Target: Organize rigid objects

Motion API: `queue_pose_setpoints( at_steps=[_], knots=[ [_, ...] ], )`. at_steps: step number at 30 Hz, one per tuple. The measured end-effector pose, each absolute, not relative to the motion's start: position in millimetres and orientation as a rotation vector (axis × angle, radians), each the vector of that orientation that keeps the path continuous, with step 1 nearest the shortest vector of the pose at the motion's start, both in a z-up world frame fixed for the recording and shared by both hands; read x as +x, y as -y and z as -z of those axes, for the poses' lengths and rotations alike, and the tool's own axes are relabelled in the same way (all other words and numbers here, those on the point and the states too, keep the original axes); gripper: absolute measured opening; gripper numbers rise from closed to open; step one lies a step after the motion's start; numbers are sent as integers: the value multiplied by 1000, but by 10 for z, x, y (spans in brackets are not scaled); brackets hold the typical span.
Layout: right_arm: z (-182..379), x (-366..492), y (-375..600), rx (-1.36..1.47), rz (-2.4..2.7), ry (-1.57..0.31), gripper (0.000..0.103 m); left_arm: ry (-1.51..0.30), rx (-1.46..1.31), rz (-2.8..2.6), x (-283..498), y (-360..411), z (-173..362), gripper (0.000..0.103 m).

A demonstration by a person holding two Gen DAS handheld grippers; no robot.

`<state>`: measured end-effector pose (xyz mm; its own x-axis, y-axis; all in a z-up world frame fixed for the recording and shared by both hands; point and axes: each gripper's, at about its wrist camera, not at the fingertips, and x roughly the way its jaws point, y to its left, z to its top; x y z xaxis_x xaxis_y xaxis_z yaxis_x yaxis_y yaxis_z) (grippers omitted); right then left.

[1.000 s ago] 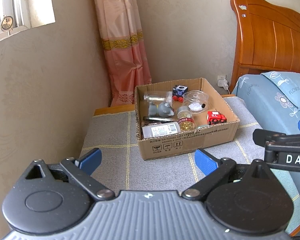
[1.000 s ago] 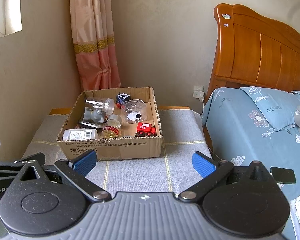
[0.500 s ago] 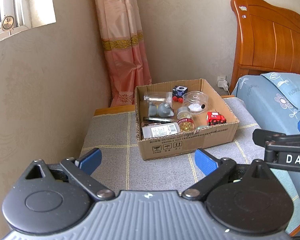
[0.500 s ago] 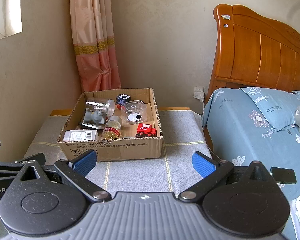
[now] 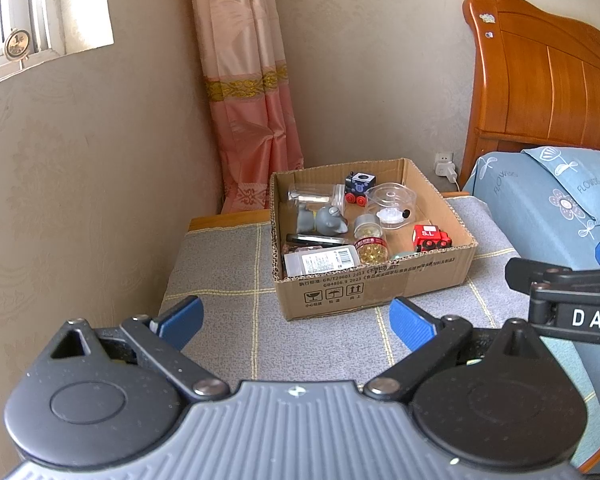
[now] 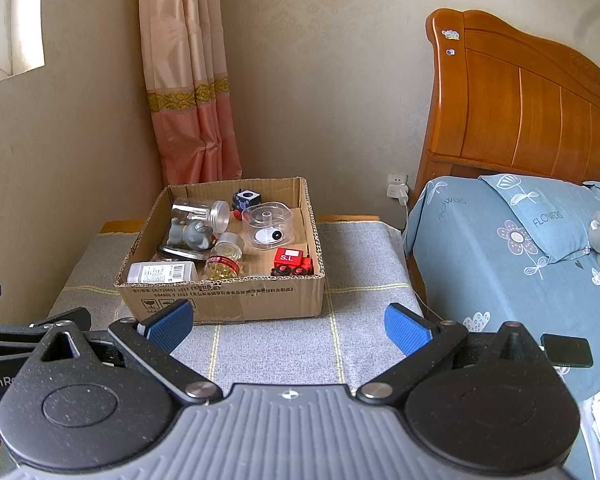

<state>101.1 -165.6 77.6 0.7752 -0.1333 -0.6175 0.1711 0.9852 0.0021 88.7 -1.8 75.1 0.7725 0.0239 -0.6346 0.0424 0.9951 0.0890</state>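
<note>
Ahead of both your empty, spread-fingered grippers, left gripper (image 5: pixel 296 316) and right gripper (image 6: pixel 288 326), every rigid item sits jumbled inside the cardboard box (image 6: pixel 228 300), fitting either gathered-up or awaiting sorting.

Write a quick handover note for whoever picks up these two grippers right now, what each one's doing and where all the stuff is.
Left gripper: open, holding nothing, short of the box.
Right gripper: open, holding nothing, also short of the box.
Cardboard box sits on the grey cloth beside the bed. Inside it: red toy train, dark toy train, clear round tub, pill jar, white bottle lying flat, clear jar on its side, grey figurine.
No loose items show on the cloth. This fits either everything gathered, or sorting still ahead; check before moving anything.
</note>
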Motion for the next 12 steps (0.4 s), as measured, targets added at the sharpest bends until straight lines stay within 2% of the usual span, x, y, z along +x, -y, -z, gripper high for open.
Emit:
queue_pose_setpoints(
  at_steps=[12],
  knots=[
    [-780, 1010, 1661, 61, 164, -663, 103, -690, 98, 9, 876, 27, -764, 99]
  ],
)
